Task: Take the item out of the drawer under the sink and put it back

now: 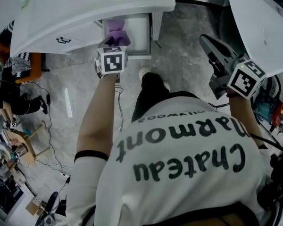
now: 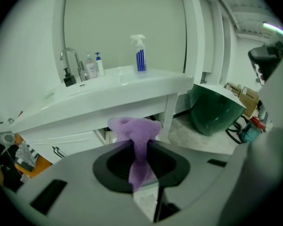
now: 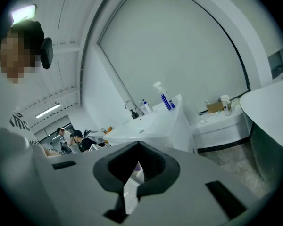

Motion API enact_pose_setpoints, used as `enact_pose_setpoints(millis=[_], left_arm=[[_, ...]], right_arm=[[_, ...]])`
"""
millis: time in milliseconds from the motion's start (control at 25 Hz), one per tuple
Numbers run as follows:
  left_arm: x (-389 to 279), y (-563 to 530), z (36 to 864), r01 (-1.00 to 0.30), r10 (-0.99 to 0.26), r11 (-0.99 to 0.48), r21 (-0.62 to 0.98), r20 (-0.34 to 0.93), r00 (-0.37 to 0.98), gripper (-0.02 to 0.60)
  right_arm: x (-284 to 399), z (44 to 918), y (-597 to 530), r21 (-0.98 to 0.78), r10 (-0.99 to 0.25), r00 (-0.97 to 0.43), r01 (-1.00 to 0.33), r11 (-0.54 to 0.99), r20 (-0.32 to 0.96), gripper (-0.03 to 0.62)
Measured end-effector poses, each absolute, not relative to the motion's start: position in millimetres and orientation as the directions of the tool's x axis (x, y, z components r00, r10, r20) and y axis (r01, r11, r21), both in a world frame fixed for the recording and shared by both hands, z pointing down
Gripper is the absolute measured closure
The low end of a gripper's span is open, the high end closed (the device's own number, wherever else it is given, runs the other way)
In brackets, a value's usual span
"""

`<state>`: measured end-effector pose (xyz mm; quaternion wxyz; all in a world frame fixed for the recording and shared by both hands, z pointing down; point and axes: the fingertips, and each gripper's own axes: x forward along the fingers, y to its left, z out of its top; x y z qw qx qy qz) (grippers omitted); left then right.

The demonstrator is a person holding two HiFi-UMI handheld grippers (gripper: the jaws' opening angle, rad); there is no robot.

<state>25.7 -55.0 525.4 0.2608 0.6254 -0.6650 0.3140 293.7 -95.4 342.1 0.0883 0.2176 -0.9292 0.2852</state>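
Note:
A purple cloth [image 1: 116, 31] hangs bunched from my left gripper [image 1: 114, 45], just above the open white drawer [image 1: 147, 32] under the sink counter [image 1: 85, 13]. In the left gripper view the cloth [image 2: 137, 140] is pinched between the jaws, its top flopping over them, and my left gripper [image 2: 140, 147] is shut on it. My right gripper [image 1: 210, 45] is held off to the right, over the marble floor and away from the drawer. Its jaws [image 3: 138, 147] are shut, tips touching, with nothing in them.
On the counter stand a faucet [image 2: 70, 55], small bottles [image 2: 94, 65] and a spray bottle [image 2: 139, 53]. A large tub [image 2: 216, 109] sits right of the vanity. Cables and clutter [image 1: 14, 140] cover the floor at left. People [image 3: 78, 140] sit far off.

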Motion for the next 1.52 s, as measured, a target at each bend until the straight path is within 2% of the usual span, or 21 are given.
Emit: enact_pose_setpoints(millis=[520, 680, 800, 1000, 1320, 1520], left_arm=[[43.5, -38.7, 399.3, -0.992, -0.868, 0.13, 0.0, 0.484, -0.114, 0.497], [48.6, -31.8, 363.3, -0.991, -0.903, 0.134, 0.009, 0.412, -0.118, 0.497], [50.5, -24.4, 337.8, -0.992, -0.929, 0.124, 0.037, 0.355, -0.103, 0.495], [55.8, -10.2, 280.7, -0.987, -0.983, 0.067, 0.148, 0.178, -0.04, 0.495], [52.9, 13.2, 227.5, -0.99, -1.0, -0.01, 0.143, 0.021, 0.013, 0.495], [29.4, 33.0, 222.3, -0.99, -0.999, -0.029, 0.139, 0.016, 0.031, 0.495]], right_arm=[[258.3, 287.2, -73.4, -0.455, -0.251, -0.955, -0.297, 0.839, 0.16, 0.582], [238.4, 268.0, -70.0, -0.511, -0.201, -0.976, -0.217, 0.832, 0.087, 0.583], [226.7, 270.0, -65.3, -0.507, -0.184, -0.976, -0.216, 0.834, 0.114, 0.583], [218.0, 276.4, -60.8, -0.403, -0.187, -0.959, -0.26, 0.877, 0.21, 0.583], [183.7, 246.7, -38.3, -0.361, -0.126, -0.984, -0.164, 0.918, 0.126, 0.583], [145.3, 243.0, -23.5, -0.347, -0.12, -0.984, -0.158, 0.924, 0.129, 0.583]])
